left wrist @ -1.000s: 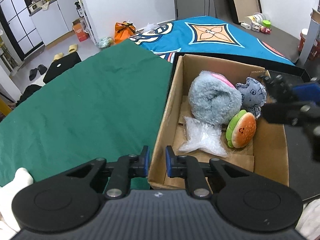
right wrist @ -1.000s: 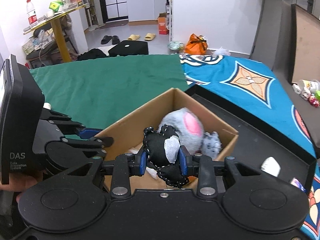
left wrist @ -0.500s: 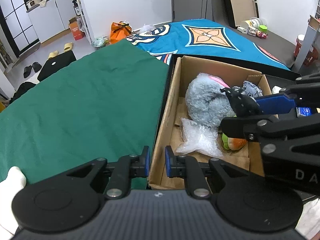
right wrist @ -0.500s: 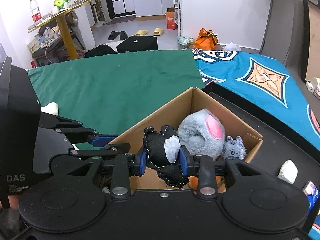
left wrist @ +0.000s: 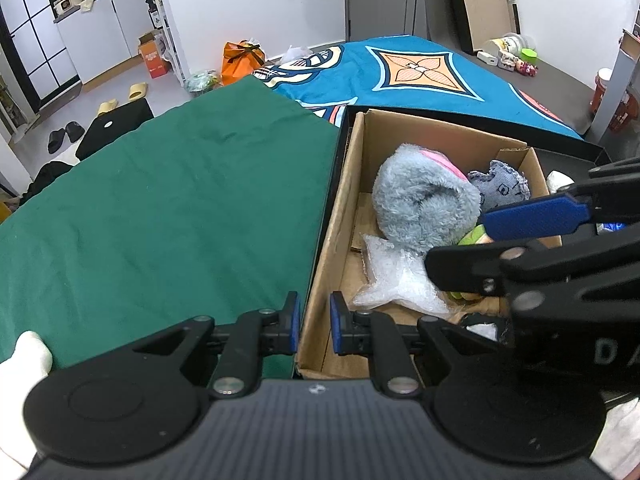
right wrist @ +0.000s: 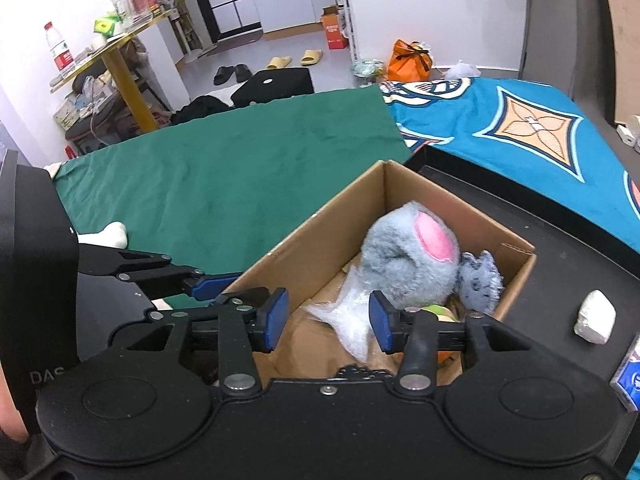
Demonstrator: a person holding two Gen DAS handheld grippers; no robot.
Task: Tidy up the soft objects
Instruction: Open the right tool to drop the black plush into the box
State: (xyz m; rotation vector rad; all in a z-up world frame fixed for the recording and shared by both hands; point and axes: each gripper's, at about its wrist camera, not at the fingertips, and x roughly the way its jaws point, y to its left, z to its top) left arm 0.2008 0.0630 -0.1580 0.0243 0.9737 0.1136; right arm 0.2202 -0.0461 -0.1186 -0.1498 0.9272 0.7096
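Let the right claw [right wrist: 324, 320], opening with nothing between its blue pads, spread fully above the open brown cardboard box [right wrist: 460, 204] before lifting straight up. That way the black stitched fabric toy [right wrist: 360, 372], seen only as an edge just beneath the claw at the box's near end, should drop free beside the fluffy grey-and-pink plush [right wrist: 404, 264] without snagging. Hold the left claw [left wrist: 314, 322], nearly closed astride the box's near wall, steady; cannot tell whether its pads actually pinch the cardboard.
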